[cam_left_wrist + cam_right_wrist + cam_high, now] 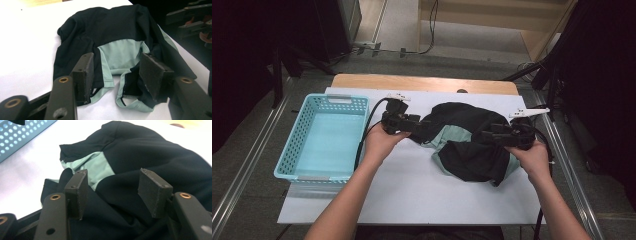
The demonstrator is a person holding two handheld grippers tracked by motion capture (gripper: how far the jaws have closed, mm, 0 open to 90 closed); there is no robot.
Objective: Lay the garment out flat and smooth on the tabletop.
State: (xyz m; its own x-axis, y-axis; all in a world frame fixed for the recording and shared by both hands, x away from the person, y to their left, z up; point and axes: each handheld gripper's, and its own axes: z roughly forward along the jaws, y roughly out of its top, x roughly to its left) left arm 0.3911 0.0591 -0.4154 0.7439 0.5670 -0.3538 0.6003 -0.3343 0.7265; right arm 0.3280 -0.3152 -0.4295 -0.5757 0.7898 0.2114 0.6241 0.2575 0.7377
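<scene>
A crumpled black garment with pale mint-green panels [467, 145] lies on the white table cover, right of centre. My left gripper [419, 125] is at the garment's left edge. In the left gripper view its jaws [117, 67] stand apart over a mint-green hem of the garment [112, 27], and the pads do not press the cloth. My right gripper [484, 136] is over the garment's right part. In the right gripper view its jaws [116, 185] are spread above the black fabric [150, 152], with nothing pinched.
A light blue plastic basket [292, 150] stands at the table's left side, and its perforated wall [20, 137] shows in the right gripper view. The white cover [412, 190] is bare toward the near edge. Dark stands flank the table.
</scene>
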